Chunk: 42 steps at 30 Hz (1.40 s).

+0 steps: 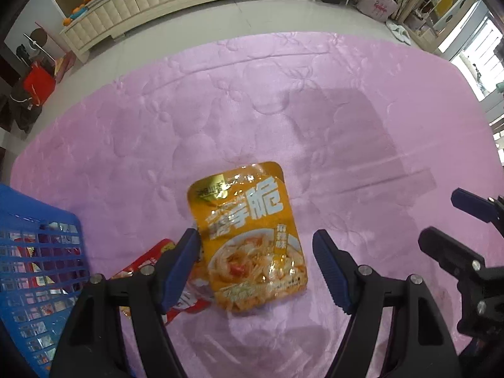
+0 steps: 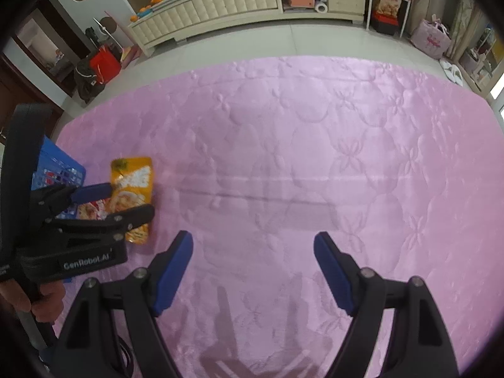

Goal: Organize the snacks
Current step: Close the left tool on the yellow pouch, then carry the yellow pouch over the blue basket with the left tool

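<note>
A yellow snack pouch (image 1: 252, 239) lies flat on the pink quilted cover (image 1: 283, 110). My left gripper (image 1: 256, 242) is open, its fingers on either side of the pouch just above it. A red snack pack (image 1: 186, 299) lies partly under the pouch and behind my left finger. A blue basket (image 1: 37, 271) with several packets stands at the left. The pouch (image 2: 134, 182), the basket (image 2: 60, 173) and the left gripper (image 2: 126, 200) also show in the right wrist view. My right gripper (image 2: 253, 242) is open and empty over bare cover.
A long beige cabinet (image 2: 220, 3) stands along the far wall. A red bag (image 2: 105, 63) and a pink bag (image 2: 431, 39) sit on the tiled floor beyond the cover. The right gripper shows at the right edge of the left wrist view (image 1: 453, 220).
</note>
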Each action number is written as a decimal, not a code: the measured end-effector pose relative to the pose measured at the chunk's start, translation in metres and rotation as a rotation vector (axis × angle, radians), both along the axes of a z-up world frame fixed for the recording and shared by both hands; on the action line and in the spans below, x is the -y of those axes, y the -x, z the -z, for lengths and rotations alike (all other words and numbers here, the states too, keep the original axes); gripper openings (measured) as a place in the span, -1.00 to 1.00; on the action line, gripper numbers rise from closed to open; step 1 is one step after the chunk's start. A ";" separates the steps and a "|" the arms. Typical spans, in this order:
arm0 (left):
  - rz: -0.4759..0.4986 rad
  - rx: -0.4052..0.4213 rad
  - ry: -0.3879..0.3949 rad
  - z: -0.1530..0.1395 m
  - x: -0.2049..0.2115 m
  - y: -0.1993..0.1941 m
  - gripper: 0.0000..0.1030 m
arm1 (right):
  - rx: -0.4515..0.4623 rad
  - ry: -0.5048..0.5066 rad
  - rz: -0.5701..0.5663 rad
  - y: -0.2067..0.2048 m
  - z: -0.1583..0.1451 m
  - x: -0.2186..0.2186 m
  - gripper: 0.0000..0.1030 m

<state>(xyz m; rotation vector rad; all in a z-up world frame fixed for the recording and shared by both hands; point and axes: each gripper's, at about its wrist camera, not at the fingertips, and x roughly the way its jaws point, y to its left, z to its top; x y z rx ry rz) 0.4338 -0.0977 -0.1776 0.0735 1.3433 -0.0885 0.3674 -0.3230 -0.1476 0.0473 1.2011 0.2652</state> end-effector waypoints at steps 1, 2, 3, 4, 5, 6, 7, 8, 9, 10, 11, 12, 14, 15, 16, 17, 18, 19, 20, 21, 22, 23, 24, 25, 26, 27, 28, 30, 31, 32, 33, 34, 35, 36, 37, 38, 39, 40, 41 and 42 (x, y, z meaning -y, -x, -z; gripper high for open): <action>0.009 0.005 -0.009 0.000 0.003 0.000 0.40 | -0.003 0.003 0.002 0.000 0.001 0.001 0.60; 0.020 0.007 -0.016 0.000 0.006 0.001 0.40 | -0.003 0.004 0.004 0.001 0.002 0.003 0.60; 0.029 0.010 -0.023 -0.001 0.009 0.002 0.40 | -0.005 0.002 0.009 0.001 0.004 0.006 0.60; 0.037 0.007 -0.032 0.001 0.012 0.002 0.40 | -0.007 -0.002 0.012 0.002 0.005 0.007 0.60; 0.043 0.004 -0.037 0.001 0.015 0.003 0.40 | -0.010 -0.004 0.015 0.003 0.006 0.009 0.60; 0.051 0.002 -0.037 0.001 0.018 0.004 0.40 | -0.012 -0.006 0.017 0.005 0.007 0.011 0.60; 0.060 0.002 -0.048 0.000 0.025 0.005 0.36 | -0.014 -0.009 0.019 0.006 0.007 0.012 0.60; 0.071 0.009 -0.079 0.001 0.030 0.007 0.23 | -0.016 -0.013 0.021 0.008 0.007 0.013 0.60; 0.079 0.013 -0.108 0.002 0.033 0.008 0.15 | -0.016 -0.017 0.022 0.010 0.007 0.015 0.60; 0.086 0.020 -0.144 0.002 0.037 0.010 0.02 | -0.017 -0.019 0.021 0.012 0.007 0.015 0.60; 0.089 0.023 -0.154 0.001 0.039 0.011 -0.12 | -0.016 -0.020 0.019 0.015 0.007 0.016 0.60; 0.092 0.025 -0.134 -0.001 0.041 0.013 -0.19 | -0.018 -0.021 0.017 0.016 0.007 0.017 0.60; 0.102 0.030 -0.103 -0.006 0.044 0.015 -0.44 | -0.022 -0.023 0.016 0.021 0.008 0.019 0.60; 0.108 0.034 -0.102 -0.008 0.045 0.016 -0.47 | -0.023 -0.023 0.017 0.022 0.008 0.021 0.60; 0.117 0.042 -0.113 -0.010 0.047 0.017 -0.55 | -0.025 -0.027 0.020 0.024 0.008 0.023 0.60; 0.125 0.043 -0.118 -0.010 0.047 0.019 -0.64 | -0.029 -0.033 0.023 0.025 0.008 0.025 0.60; 0.125 0.040 -0.116 -0.013 0.045 0.020 -0.77 | -0.031 -0.037 0.024 0.028 0.007 0.025 0.60; 0.122 0.039 -0.110 -0.013 0.043 0.023 -0.83 | -0.031 -0.039 0.025 0.030 0.007 0.025 0.60; 0.121 0.041 -0.100 -0.014 0.042 0.025 -0.88 | -0.031 -0.037 0.025 0.032 0.006 0.026 0.60; 0.121 0.045 -0.092 -0.017 0.040 0.028 -0.90 | -0.030 -0.037 0.024 0.034 0.005 0.026 0.60; 0.121 0.054 -0.081 -0.019 0.039 0.032 -0.93 | -0.029 -0.037 0.022 0.034 0.003 0.025 0.60; 0.124 0.061 -0.068 -0.022 0.039 0.035 -0.94 | -0.029 -0.036 0.020 0.036 0.002 0.026 0.60; 0.134 0.073 -0.057 -0.027 0.040 0.039 -0.94 | -0.026 -0.036 0.007 0.039 0.001 0.026 0.60; 0.145 0.086 -0.049 -0.032 0.042 0.044 -0.97 | -0.024 -0.037 0.005 0.041 -0.001 0.026 0.60; 0.157 0.100 -0.040 -0.038 0.045 0.048 -0.97 | -0.023 -0.035 0.004 0.042 -0.003 0.025 0.60; 0.165 0.109 -0.032 -0.042 0.048 0.052 -0.97 | -0.021 -0.031 0.006 0.044 -0.005 0.025 0.60; 0.173 0.118 -0.023 -0.047 0.048 0.056 -0.98 | -0.019 -0.032 0.008 0.043 -0.006 0.020 0.60; 0.183 0.137 -0.009 -0.058 0.050 0.062 -0.98 | -0.017 -0.040 0.008 0.045 -0.012 0.015 0.60; 0.185 0.147 -0.004 -0.064 0.053 0.065 -0.98 | -0.017 -0.040 0.005 0.046 -0.015 0.012 0.60; 0.188 0.156 0.006 -0.071 0.051 0.069 -0.98 | -0.015 -0.037 0.000 0.047 -0.018 0.009 0.60; 0.187 0.166 0.012 -0.076 0.048 0.073 -0.98 | -0.012 -0.034 -0.006 0.048 -0.022 0.003 0.60; 0.183 0.173 0.015 -0.081 0.044 0.073 -0.98 | -0.010 -0.034 -0.010 0.047 -0.026 -0.001 0.60; 0.178 0.181 0.020 -0.087 0.039 0.076 -0.98 | -0.008 -0.036 -0.013 0.047 -0.030 -0.005 0.60; 0.171 0.187 0.023 -0.091 0.032 0.076 -0.98 | -0.005 -0.041 -0.016 0.047 -0.034 -0.010 0.60; 0.162 0.195 0.026 -0.097 0.025 0.079 -0.98 | -0.002 -0.041 -0.020 0.047 -0.038 -0.015 0.60; 0.154 0.202 0.027 -0.103 0.021 0.084 -0.98 | 0.000 -0.039 -0.025 0.047 -0.041 -0.018 0.60; 0.146 0.209 0.028 -0.107 0.015 0.087 -0.98 | 0.002 -0.037 -0.034 0.046 -0.044 -0.024 0.60; 0.136 0.217 0.028 -0.106 0.004 0.086 -0.98 | 0.003 -0.035 -0.042 0.046 -0.047 -0.030 0.60; 0.127 0.224 0.028 -0.111 -0.004 0.089 -0.98 | 0.005 -0.033 -0.049 0.045 -0.050 -0.037 0.60; 0.118 0.234 0.030 -0.115 -0.014 0.090 -0.98 | 0.005 -0.033 -0.054 0.043 -0.051 -0.042 0.60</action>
